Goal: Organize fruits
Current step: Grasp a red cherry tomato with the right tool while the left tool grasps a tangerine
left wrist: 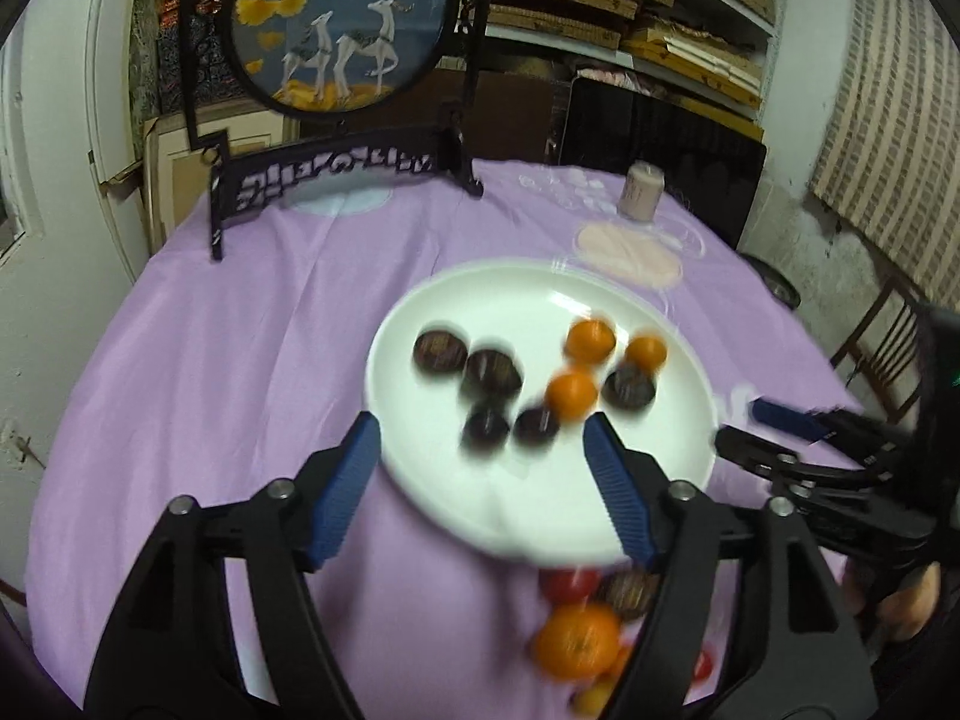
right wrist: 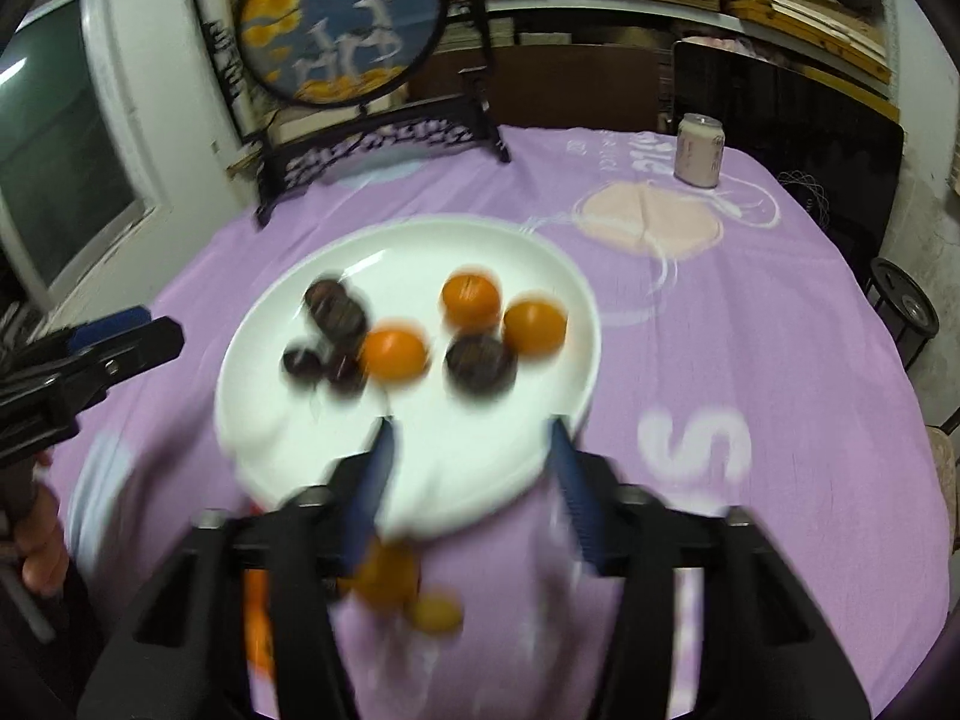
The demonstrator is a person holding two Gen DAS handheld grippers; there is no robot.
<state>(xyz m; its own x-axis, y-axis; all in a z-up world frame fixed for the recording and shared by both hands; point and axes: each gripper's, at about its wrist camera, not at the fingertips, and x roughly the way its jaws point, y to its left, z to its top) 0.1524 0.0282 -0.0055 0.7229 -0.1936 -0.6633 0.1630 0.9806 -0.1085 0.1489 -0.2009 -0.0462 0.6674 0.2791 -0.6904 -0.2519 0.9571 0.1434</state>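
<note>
A white plate [left wrist: 480, 300] [right wrist: 420, 240] on the purple tablecloth holds three oranges [left wrist: 573, 395] [right wrist: 393, 354] and several dark round fruits [left wrist: 440, 350] [right wrist: 480, 365]. My left gripper [left wrist: 483, 429] is open and empty, over the plate's near edge. My right gripper [right wrist: 471, 429] is open and empty, also over the near rim; it shows at the right of the left wrist view [left wrist: 744, 423]. Loose fruit lies on the cloth in front of the plate: an orange [left wrist: 576, 642] [right wrist: 384, 579], a red fruit [left wrist: 567, 585], a dark fruit [left wrist: 630, 591], a small yellow fruit [right wrist: 435, 612].
A round deer picture on a black stand [left wrist: 342, 18] [right wrist: 342, 24] rises at the table's far left. A pale drink can [left wrist: 641, 191] [right wrist: 699, 150] stands far right. Chairs [left wrist: 882, 354] and shelves lie beyond the table.
</note>
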